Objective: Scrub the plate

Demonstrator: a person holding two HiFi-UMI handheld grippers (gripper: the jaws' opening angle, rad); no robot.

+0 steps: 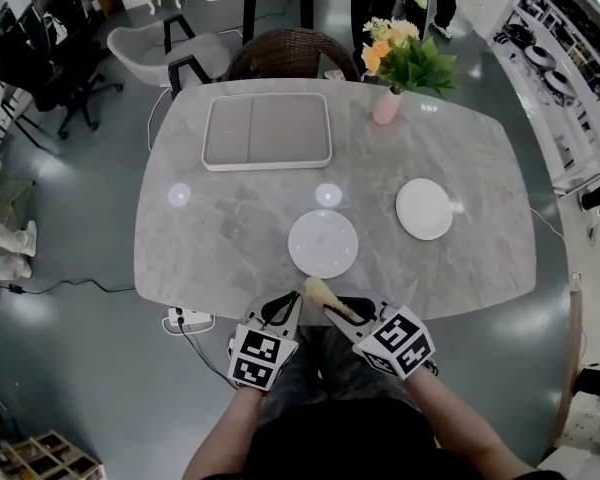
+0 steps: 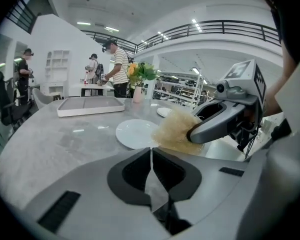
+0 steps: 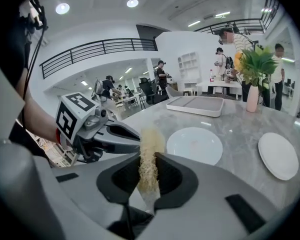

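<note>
left hand-held gripper (image 1: 293,299), right hand-held gripper (image 1: 332,306): grey, b&w marker cubes (image 1: 263,356)

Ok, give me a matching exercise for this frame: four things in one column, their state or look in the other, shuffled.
1. left gripper
2. scrubber
3. tray
4. vase

A. pink, with flowers in it
B. shut on nothing
C. clamped in the right gripper
D. flat, empty, white rim

Pairs: 1-B, 2-C, 3-D, 4-A
</note>
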